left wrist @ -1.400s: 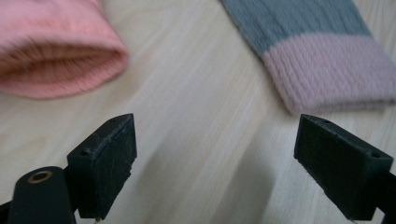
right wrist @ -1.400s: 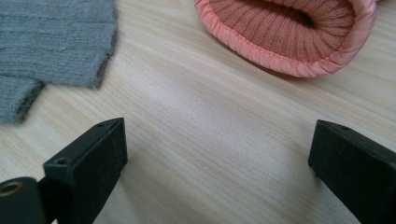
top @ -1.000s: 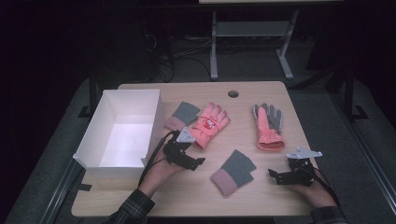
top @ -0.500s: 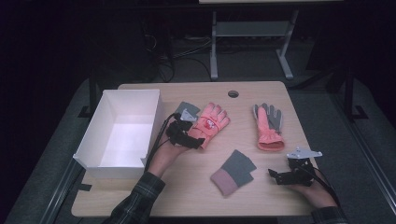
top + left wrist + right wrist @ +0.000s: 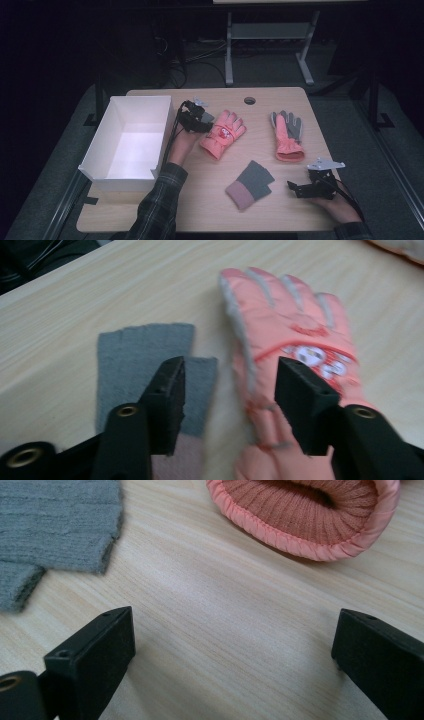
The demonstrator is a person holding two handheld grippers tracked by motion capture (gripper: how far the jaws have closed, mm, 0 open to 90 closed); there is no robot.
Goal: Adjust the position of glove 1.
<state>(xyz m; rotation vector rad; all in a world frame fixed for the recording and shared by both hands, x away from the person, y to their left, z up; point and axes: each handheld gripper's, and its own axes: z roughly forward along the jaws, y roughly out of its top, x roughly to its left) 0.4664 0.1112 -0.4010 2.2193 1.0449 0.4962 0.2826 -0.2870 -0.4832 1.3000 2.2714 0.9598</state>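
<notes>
A pink glove with a white badge lies near the table's middle. Beside it lies a grey fingerless glove, its cuff end toward the camera. My left gripper hovers open over the seam between these two, one jaw above each. A second grey fingerless glove with a pink cuff lies in front. A pink glove with a grey palm lies to the right, its cuff facing my right gripper. That gripper rests open and wide over bare wood.
A white open box stands at the table's left side, close to my left forearm. The wooden table has a round cable hole at its far edge. A metal stand and dark floor lie beyond.
My left gripper has moved away from the person and toward the far side, ending over the grey glove next to the badged pink glove. The right gripper has stayed put.
</notes>
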